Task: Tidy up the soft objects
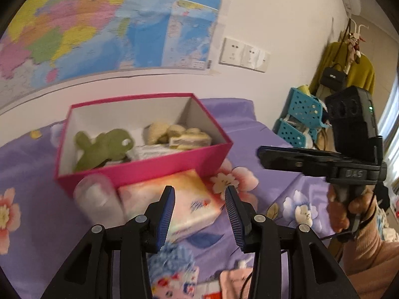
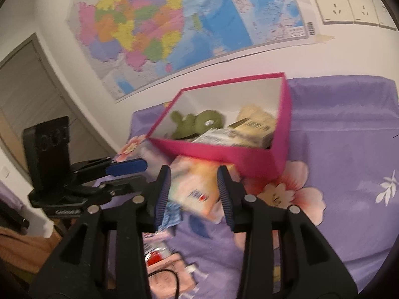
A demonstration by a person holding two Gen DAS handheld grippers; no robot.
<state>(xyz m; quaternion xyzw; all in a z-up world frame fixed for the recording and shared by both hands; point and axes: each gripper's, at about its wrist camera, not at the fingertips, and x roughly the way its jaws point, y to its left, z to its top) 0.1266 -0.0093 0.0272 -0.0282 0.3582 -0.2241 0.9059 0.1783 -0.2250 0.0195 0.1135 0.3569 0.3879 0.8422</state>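
Observation:
A pink box [image 1: 159,167] stands open on the purple flowered bedsheet [image 1: 40,174]. Inside lie a green plush toy [image 1: 104,149], a beige plush [image 1: 159,130] and several flat packs. A tissue pack [image 1: 189,199] lies right in front of the box, beside a blurred clear bottle [image 1: 96,196]. My left gripper [image 1: 199,191] hovers open over the tissue pack with nothing between its pads. My right gripper [image 2: 194,172] is open too, and the tissue pack [image 2: 197,189] shows beyond its fingers, in front of the pink box [image 2: 224,157]. Each gripper appears in the other's view, held in the air.
A blue knitted thing [image 1: 172,256] and patterned packets [image 1: 174,286] lie near the front on the sheet. Blue perforated baskets [image 1: 301,117] and a yellow garment [image 1: 359,74] with a black bag stand at the right. A map [image 1: 99,25] covers the wall; a door [image 2: 32,94] is at the left.

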